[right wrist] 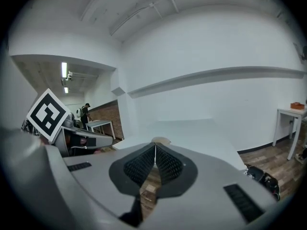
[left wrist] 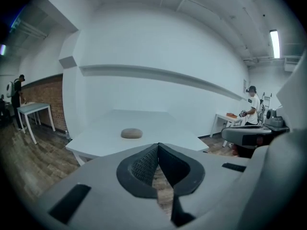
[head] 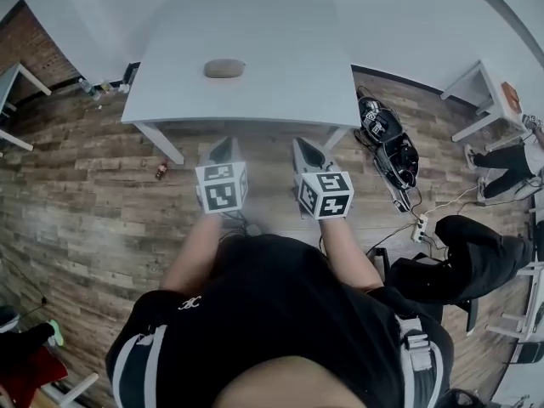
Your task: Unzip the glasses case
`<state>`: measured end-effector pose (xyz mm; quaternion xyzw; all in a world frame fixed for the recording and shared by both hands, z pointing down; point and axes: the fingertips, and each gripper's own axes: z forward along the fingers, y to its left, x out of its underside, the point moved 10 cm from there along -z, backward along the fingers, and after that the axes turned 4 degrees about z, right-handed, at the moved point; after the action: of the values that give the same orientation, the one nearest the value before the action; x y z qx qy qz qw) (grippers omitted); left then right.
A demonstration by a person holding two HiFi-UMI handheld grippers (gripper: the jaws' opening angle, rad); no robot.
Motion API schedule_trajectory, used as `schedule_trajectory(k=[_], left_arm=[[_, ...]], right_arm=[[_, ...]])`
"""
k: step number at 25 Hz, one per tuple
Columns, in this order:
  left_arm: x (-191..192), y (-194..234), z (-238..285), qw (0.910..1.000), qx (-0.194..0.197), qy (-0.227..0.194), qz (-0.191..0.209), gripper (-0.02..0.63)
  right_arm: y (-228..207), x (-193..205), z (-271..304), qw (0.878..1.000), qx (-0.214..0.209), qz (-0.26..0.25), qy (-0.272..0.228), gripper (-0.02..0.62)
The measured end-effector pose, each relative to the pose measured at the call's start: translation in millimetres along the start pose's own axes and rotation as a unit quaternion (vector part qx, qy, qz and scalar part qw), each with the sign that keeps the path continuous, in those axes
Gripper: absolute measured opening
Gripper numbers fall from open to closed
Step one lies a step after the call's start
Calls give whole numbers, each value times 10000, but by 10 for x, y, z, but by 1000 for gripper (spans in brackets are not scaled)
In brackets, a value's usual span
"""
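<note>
No words or numbers can be read anywhere. The only signs are black and white square patterns, a bit like little mazes. The left cube (head: 222, 186), which sits on the left gripper (head: 223, 145), has one on its top. The right cube (head: 325, 194), which sits on the right gripper (head: 307, 150), has one too. The right gripper view shows one more such pattern on a side of the left cube. There is a small white mark (head: 189, 303) on the person's black shirt (head: 280, 313), but it is too small to read
</note>
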<state>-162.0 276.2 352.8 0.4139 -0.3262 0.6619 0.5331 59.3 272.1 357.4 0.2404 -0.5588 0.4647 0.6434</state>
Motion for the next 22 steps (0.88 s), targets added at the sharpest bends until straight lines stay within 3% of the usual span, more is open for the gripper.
schedule_trajectory(k=[5, 15, 22], left_arm=[[-169, 445, 362, 9998, -129, 79, -97, 3], [-340, 972, 1205, 9986, -364, 326, -184, 3], [-943, 1284, 2035, 9982, -553, 220, -110, 3]], right_arm=[[65, -65, 547, 9997, -127, -123, 173, 14], [-201, -258, 1712, 9988, -390, -23, 308, 14], [-640, -679, 2686, 9977, -560, -166, 350, 14]])
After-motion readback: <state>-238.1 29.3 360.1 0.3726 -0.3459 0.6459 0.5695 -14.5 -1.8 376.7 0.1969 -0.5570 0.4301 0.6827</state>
